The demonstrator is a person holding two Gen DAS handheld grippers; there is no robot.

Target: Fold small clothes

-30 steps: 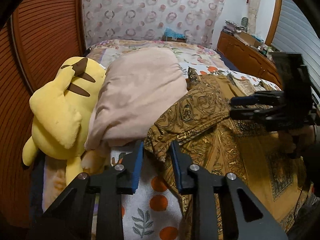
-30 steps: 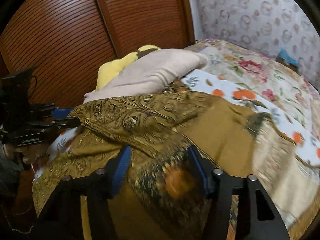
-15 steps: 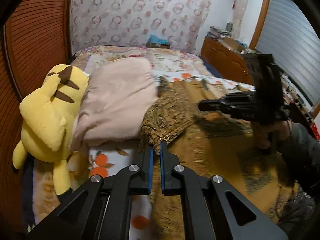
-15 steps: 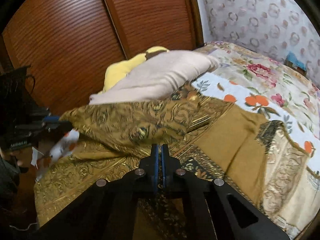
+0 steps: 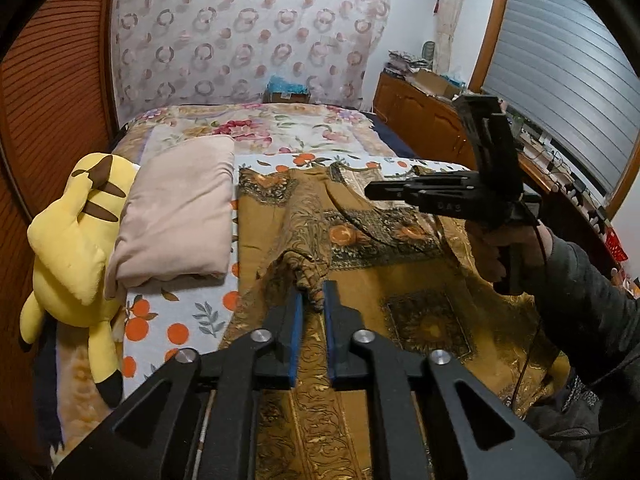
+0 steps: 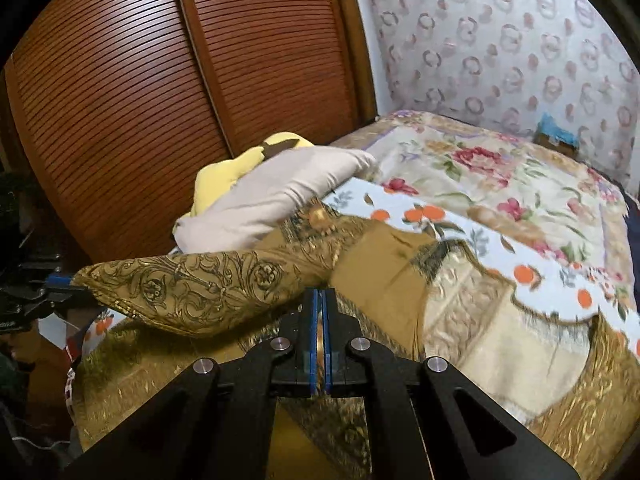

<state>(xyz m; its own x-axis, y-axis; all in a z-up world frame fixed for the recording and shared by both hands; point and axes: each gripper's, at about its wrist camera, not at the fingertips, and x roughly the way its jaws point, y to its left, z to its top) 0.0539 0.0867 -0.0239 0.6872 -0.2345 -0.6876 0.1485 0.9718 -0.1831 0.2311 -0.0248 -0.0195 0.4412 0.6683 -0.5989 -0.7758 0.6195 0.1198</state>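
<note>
Bedroom, flowered bed (image 5: 280,132): the brown patterned garment (image 5: 400,264) lies spread across it. My left claw (image 5: 311,300) pinches a bunched fold but its jaws are opening, so it may slip. My right claw (image 6: 319,308) clamps an edge; uneven pulling could skew the fold.

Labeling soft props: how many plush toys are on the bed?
1: a yellow plush toy at the bed's left edge, touching the pink pillow. Others may be hidden behind the pillow.
</note>
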